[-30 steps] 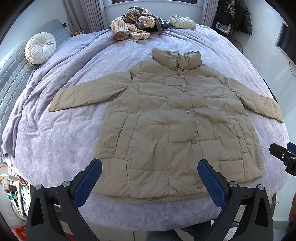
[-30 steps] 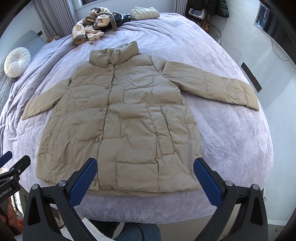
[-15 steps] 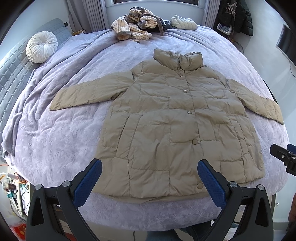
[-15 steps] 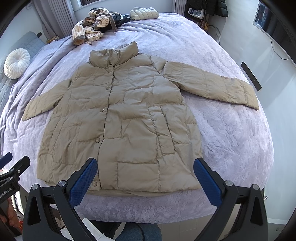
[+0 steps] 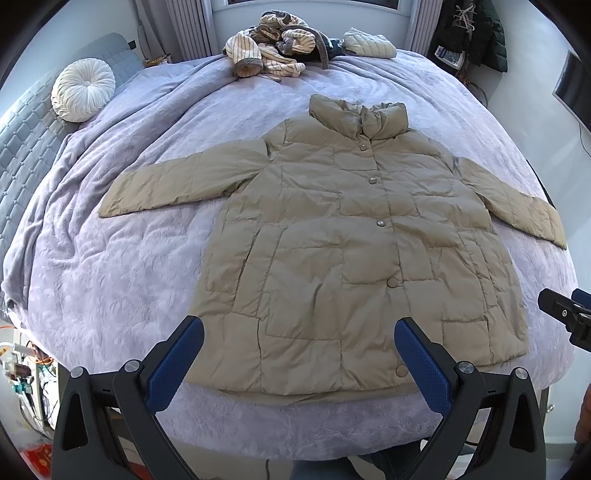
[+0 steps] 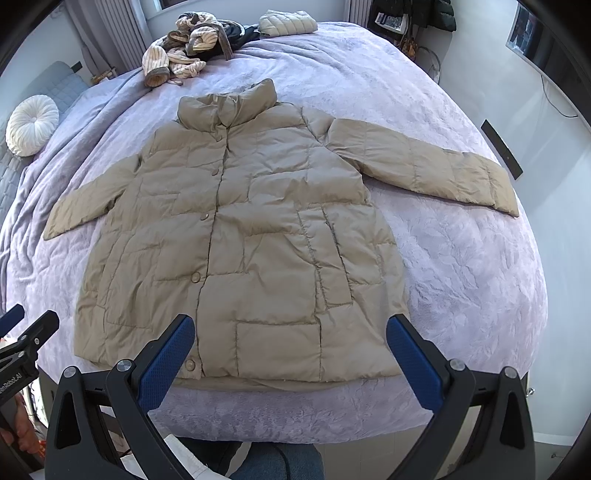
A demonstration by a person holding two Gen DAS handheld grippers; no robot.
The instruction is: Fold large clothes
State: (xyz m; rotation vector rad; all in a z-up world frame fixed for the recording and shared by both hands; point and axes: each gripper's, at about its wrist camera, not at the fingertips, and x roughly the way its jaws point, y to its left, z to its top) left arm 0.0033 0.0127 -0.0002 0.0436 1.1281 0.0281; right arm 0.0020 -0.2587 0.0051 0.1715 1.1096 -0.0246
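Note:
A tan quilted puffer jacket (image 5: 343, 251) (image 6: 255, 236) lies flat and buttoned on the lilac bed, collar away from me, both sleeves spread out sideways. My left gripper (image 5: 299, 354) hangs open above the jacket's hem, nothing between its blue pads (image 5: 177, 358). My right gripper (image 6: 291, 350) is open too, over the hem's right half, its blue pads (image 6: 413, 358) wide apart. Each gripper's tip shows at the edge of the other's view. Neither gripper touches the jacket.
The lilac bedspread (image 5: 110, 280) (image 6: 472, 266) covers a large bed. A pile of striped clothes (image 5: 269, 59) and a folded pale jacket (image 5: 369, 42) lie at the far edge. A round white cushion (image 5: 83, 88) sits far left. Dark coats (image 5: 476, 33) hang at the back right.
Both views have shifted only slightly; the jacket sits a touch lower in the left wrist view. Jacket and grippers are otherwise as before.

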